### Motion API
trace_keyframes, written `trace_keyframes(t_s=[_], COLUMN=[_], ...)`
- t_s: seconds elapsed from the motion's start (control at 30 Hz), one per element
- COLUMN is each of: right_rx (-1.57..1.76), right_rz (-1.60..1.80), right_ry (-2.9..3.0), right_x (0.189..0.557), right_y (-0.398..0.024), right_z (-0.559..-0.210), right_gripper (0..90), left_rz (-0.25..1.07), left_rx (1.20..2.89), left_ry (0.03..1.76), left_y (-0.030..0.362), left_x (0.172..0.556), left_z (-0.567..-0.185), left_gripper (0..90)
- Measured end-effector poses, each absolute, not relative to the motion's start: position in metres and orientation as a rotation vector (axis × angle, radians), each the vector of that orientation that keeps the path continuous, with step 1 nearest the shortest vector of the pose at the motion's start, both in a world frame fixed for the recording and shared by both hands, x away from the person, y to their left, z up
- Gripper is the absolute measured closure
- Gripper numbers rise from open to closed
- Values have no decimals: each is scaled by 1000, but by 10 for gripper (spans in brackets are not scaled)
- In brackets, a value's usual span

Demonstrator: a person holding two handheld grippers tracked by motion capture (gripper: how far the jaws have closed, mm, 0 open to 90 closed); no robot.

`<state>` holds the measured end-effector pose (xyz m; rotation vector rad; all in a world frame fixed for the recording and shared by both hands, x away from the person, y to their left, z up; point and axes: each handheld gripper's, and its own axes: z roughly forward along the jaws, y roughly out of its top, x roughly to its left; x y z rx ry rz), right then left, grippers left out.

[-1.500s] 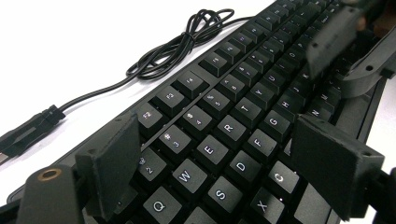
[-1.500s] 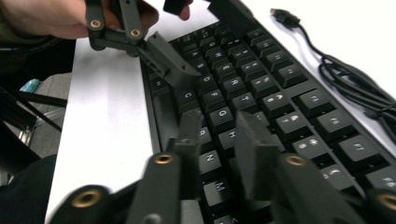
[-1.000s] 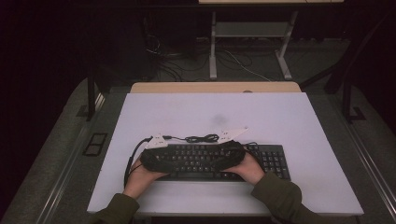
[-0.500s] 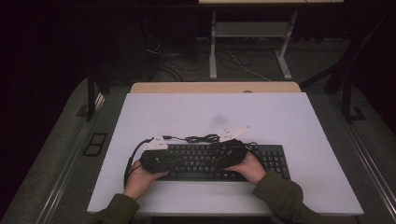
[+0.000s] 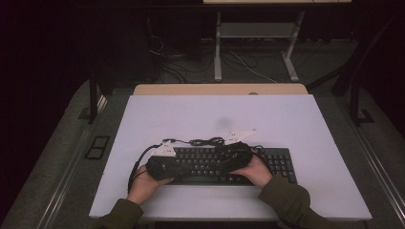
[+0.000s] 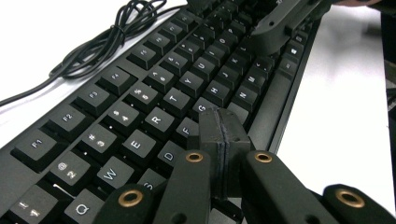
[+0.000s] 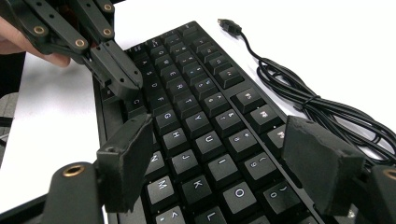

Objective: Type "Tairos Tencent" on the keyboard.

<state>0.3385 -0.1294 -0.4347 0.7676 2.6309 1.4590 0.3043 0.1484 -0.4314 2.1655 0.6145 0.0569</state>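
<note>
Your left gripper (image 6: 219, 126) has just closed its jaws; they now meet pad to pad with nothing between them, tips poised over the G and F keys of the keyboard (image 5: 224, 164). Your right gripper (image 7: 229, 172) has its jaws wide apart and has been opening a little further, with nothing pinched, straddling the keys around J, K and U. That keyboard lies flat near the table's (image 5: 305, 124) front edge, long axis running left to right, number pad on your right and space bar toward you. Its cable (image 5: 205, 141) is bundled in loops just behind it, the plug (image 7: 229, 23) lying free on the table. Both hands come in low from the near edge, the grippers angled inward toward each other over the keys.
</note>
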Motion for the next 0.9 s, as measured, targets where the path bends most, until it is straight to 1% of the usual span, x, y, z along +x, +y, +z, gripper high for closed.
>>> trace_keyframes(t_s=[0.9], right_rx=[769], right_rz=[1457], right_ry=[2628], right_x=[339], right_y=[-130], right_z=[-434], right_gripper=[236], left_rz=[30], left_rx=[2193], left_ry=[620], left_y=[148], left_x=[306], left_z=[-438], left_gripper=[892])
